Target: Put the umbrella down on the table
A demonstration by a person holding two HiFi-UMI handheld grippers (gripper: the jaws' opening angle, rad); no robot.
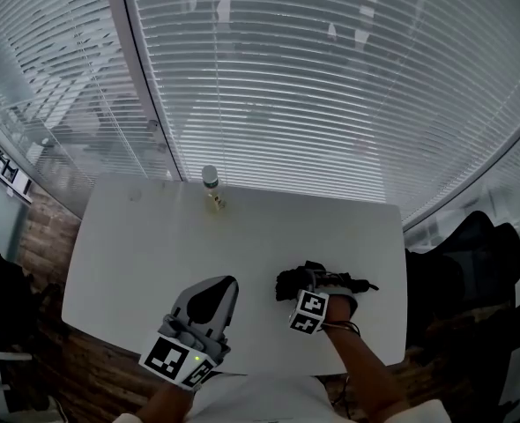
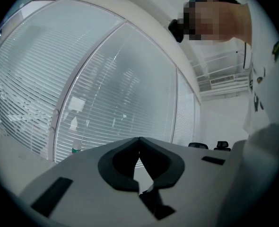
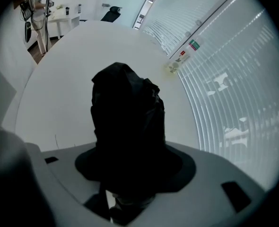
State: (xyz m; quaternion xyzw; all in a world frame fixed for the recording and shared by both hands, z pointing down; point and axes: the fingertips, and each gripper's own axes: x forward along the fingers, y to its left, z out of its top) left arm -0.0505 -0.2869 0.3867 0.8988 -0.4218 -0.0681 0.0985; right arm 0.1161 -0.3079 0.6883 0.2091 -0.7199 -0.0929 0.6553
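Right gripper view shows the right gripper (image 3: 130,174) with its jaws closed on a folded black umbrella (image 3: 127,122). The umbrella is over the near right part of the white table (image 1: 154,245); I cannot tell if it touches the top. The left gripper (image 1: 227,282) has its jaws together, with nothing between them. A small bottle (image 1: 211,188) stands at the far edge.

Bottle (image 1: 211,189) at table (image 1: 137,254) far edge; umbrella (image 1: 297,282) nearer, to right.

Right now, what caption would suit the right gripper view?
Folded black umbrella gripped between the jaws, white table beyond, small bottle by the window blinds.
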